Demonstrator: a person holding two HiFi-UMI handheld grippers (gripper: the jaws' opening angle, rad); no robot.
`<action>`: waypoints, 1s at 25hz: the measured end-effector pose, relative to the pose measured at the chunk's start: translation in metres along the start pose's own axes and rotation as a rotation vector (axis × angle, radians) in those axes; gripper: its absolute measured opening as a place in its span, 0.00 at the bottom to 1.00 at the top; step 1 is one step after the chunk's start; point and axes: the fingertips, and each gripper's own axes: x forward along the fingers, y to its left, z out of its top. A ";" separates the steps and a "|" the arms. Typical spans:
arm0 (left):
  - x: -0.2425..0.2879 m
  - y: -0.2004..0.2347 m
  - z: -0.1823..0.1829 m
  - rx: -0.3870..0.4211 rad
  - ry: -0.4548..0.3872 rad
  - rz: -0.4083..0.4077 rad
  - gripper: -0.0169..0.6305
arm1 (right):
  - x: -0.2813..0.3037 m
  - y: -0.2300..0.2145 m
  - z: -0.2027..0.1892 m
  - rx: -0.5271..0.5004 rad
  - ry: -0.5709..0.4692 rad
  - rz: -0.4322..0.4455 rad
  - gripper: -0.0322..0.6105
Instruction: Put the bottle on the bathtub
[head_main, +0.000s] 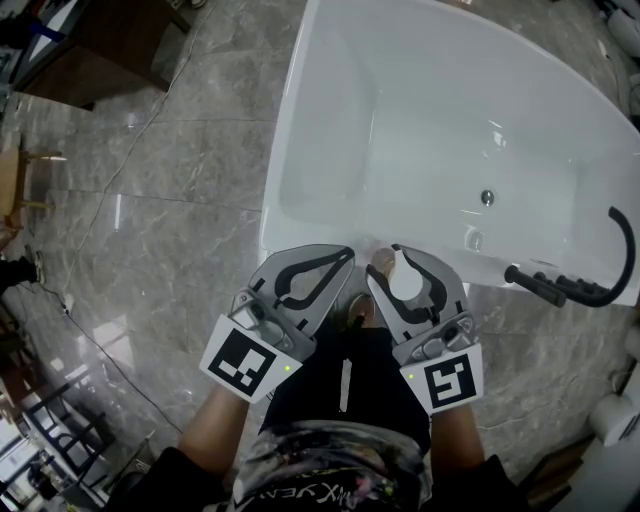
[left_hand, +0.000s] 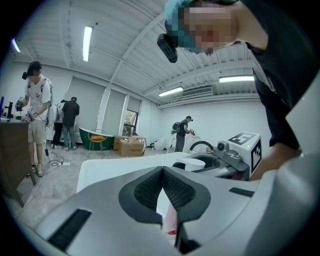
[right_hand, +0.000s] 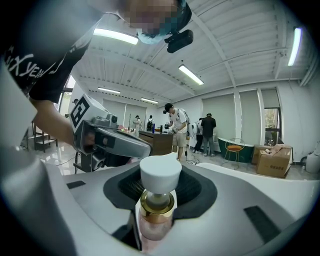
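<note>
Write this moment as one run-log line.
bottle: upright in right gripper, by near rim of bathtub | right gripper: jaws shut on bottle | left gripper: jaws together, empty

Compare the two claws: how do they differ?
The left gripper has its jaws shut together, nothing between them; the right gripper has its jaws apart, clamped on a white-capped bottle. The left gripper is empty; the right gripper carries its load upright. Both are grey with marker cubes, by the bathtub.
</note>
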 end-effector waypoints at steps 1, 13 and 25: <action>0.000 0.000 0.000 0.001 0.001 -0.002 0.05 | 0.000 0.000 0.000 0.003 -0.001 -0.005 0.28; 0.003 -0.001 0.005 0.020 0.000 -0.015 0.05 | -0.001 -0.004 0.006 0.009 -0.046 -0.029 0.37; -0.014 -0.016 0.060 0.043 -0.021 -0.019 0.05 | -0.021 -0.006 0.069 0.015 -0.092 -0.037 0.48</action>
